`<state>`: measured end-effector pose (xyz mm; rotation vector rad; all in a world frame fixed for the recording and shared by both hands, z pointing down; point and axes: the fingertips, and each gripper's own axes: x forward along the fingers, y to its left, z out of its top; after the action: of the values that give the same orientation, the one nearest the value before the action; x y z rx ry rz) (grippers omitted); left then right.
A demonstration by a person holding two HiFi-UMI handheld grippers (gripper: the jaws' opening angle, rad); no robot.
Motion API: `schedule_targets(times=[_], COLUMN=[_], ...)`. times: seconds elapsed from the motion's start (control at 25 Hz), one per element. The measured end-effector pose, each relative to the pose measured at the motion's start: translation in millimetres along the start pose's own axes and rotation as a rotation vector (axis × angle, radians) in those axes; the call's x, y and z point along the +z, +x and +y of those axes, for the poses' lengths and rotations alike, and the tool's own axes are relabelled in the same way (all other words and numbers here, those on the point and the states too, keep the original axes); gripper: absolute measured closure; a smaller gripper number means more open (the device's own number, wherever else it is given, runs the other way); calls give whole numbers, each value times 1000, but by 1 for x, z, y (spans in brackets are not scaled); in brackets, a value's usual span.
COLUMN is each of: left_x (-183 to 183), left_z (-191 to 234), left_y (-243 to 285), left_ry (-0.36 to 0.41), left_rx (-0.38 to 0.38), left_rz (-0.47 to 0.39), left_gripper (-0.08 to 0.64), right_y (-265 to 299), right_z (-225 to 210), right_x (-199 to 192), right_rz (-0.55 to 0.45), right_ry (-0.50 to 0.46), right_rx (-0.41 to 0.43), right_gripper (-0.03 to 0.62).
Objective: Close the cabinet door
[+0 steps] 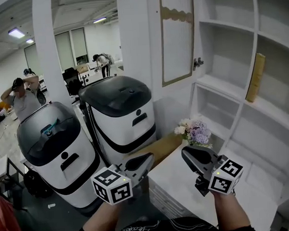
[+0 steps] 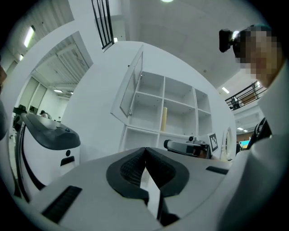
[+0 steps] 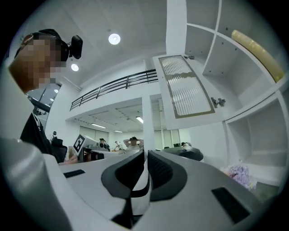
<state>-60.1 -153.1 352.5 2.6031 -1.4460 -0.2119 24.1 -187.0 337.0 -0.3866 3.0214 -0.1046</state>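
Note:
The white cabinet door (image 1: 177, 35), with a ribbed glass panel in a gold frame, stands open at the cabinet's upper left, its small metal knob (image 1: 198, 63) on the shelf-side edge. The door also shows in the left gripper view (image 2: 131, 88) and the right gripper view (image 3: 185, 92). My left gripper (image 1: 146, 160) is low in the head view, below the door and well short of it, pointing level, jaws shut and empty (image 2: 145, 151). My right gripper (image 1: 188, 154) is beside it over the white counter, its pads together with nothing between them (image 3: 145, 153).
Open white shelves (image 1: 229, 58) hold a leaning tan board (image 1: 255, 77). A bunch of flowers (image 1: 194, 131) stands on the counter (image 1: 177, 179) below the door. Two white-and-black bin-like machines (image 1: 120, 114) (image 1: 53, 142) stand at left. People are in the room behind.

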Motion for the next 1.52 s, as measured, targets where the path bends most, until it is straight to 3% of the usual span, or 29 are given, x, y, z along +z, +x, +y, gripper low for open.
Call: schedule_targets(times=[0.36, 0.52, 0.6, 0.76, 0.88, 1.0, 1.2, 1.28, 1.4, 1.52], left_x=[104, 158, 185, 232, 256, 283, 328, 349, 364, 380], left_z=[120, 146, 156, 162, 159, 156, 137, 135, 139, 143], left_y=[44, 53, 57, 74, 90, 107, 125, 126, 126, 135], left_ry=[-34, 43, 44, -15, -56, -95, -38, -100, -267, -327], left_rx=[-192, -294, -351, -513, -639, -755, -931, -1034, -1184, -1243], left_rz=[-95, -164, -206, -272, -296, -329, -387, -419, -451, -468], left_gripper=[538, 537, 535, 530, 456, 445, 376, 356, 354, 354], right_y=[72, 96, 104, 112, 115, 115, 110, 107, 103, 110], right_z=[-59, -71, -74, -76, -79, -81, -90, -95, -103, -107], right_x=[50, 55, 59, 76, 90, 98, 111, 113, 102, 100], right_rz=[-35, -30, -31, -46, -52, -57, -43, -45, -43, -43], right_ry=[-93, -119, -133, -144, -167, -190, -221, -212, -192, -193], right_rx=[-187, -257, -292, -346, -379, -416, -479, -489, -502, -493], right_gripper=[539, 538, 538, 538, 538, 538, 538, 538, 540, 540])
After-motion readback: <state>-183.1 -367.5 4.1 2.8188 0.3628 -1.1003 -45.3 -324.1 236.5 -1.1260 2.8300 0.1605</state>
